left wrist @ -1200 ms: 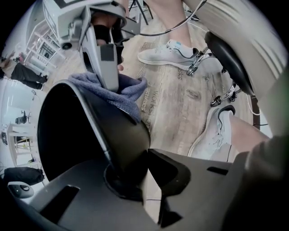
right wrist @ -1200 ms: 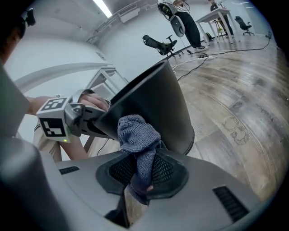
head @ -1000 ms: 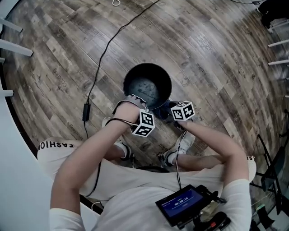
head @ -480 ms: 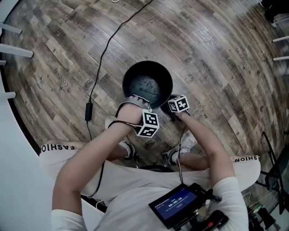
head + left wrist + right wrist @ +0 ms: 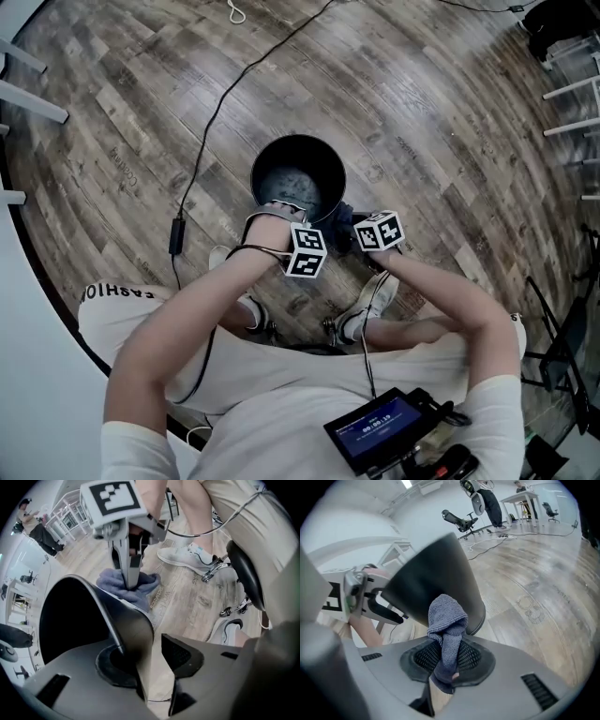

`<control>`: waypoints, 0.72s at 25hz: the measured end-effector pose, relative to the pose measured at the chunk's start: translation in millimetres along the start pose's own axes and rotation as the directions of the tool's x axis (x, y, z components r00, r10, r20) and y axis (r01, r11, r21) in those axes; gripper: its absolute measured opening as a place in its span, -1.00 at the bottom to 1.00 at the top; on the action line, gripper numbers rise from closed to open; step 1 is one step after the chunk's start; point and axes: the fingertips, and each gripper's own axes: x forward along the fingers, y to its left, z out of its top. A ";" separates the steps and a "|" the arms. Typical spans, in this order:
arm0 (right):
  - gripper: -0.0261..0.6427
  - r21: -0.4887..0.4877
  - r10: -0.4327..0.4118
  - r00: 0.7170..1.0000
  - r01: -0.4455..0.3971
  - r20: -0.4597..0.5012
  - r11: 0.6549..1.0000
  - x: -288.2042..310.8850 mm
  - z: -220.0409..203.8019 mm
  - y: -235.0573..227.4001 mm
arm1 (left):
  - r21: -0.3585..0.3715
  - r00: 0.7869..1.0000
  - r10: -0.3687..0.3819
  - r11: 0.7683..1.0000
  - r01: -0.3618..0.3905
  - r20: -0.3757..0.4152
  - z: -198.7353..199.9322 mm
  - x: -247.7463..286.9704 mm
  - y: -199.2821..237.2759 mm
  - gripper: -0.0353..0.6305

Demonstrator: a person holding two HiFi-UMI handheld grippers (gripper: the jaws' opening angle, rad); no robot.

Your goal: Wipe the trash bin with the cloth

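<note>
The black trash bin (image 5: pixel 298 178) stands on the wooden floor in front of the person's feet. My left gripper (image 5: pixel 150 656) points straight down over its near rim (image 5: pixel 136 620). Its jaws have just been opening: the bin wall lies against the left pad (image 5: pixel 115 667), and the right pad (image 5: pixel 180 653) stands off it. My right gripper (image 5: pixel 447 660) is shut on a blue-grey cloth (image 5: pixel 446 625), which it holds against the bin's outer wall (image 5: pixel 436 581). In the left gripper view the cloth (image 5: pixel 138 590) is bunched at the bin's side under the right gripper (image 5: pixel 129 573).
A black cable (image 5: pixel 216 122) with a power brick (image 5: pixel 176 234) runs across the floor left of the bin. The person's shoes (image 5: pixel 370 305) and a stool base (image 5: pixel 243 573) sit just behind the bin. White furniture legs (image 5: pixel 28 98) stand at the far left.
The right gripper's cube moved up along the bin's side and came back down. The left gripper stayed at the bin's near rim.
</note>
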 end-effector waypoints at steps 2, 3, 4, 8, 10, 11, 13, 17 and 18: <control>-0.69 -0.044 0.019 1.000 -0.019 0.011 0.999 -22.1 4.9 22.7 | 0.031 1.000 -0.012 0.999 0.013 -0.026 -4.5 -2.8 -3.1 -0.34; -0.69 -0.067 0.024 0.999 -0.022 0.022 0.997 -31.6 8.0 32.2 | 0.056 0.999 -0.007 0.998 0.010 -0.053 -10.6 -1.7 -3.7 -0.30; -0.69 -0.084 0.027 0.999 -0.024 0.037 0.996 -40.0 11.3 40.4 | 0.080 0.997 0.002 0.997 0.005 -0.082 -18.2 0.8 -4.3 -0.30; -0.69 -0.094 0.039 0.994 -0.029 0.102 0.995 -55.5 25.2 61.5 | 0.167 0.986 0.065 0.985 -0.039 -0.153 -40.6 9.5 -4.1 -0.33; -0.69 -0.086 0.038 0.993 -0.028 0.115 0.996 -51.5 29.3 64.4 | 0.182 0.985 0.093 0.981 -0.066 -0.143 -38.0 8.8 -1.8 -0.69; -0.69 -0.085 0.036 0.993 -0.027 0.115 0.996 -47.3 30.4 64.6 | 0.178 0.987 0.088 0.982 -0.063 -0.137 -36.0 8.4 -2.6 -0.72; -0.69 -0.091 0.031 0.993 -0.021 0.115 0.996 -37.9 32.0 62.7 | 0.167 0.990 0.061 0.985 -0.039 -0.130 -32.2 8.5 -6.4 -0.76; -0.69 -0.092 0.023 0.994 -0.014 0.104 0.996 -22.4 31.7 48.3 | 0.167 0.991 0.041 0.986 -0.020 -0.124 -28.2 7.2 -5.4 -0.79; -0.69 -0.087 0.022 0.995 -0.013 0.097 0.996 -17.8 29.5 43.6 | 0.170 0.992 0.038 0.985 -0.016 -0.124 -28.1 6.5 -5.7 -0.79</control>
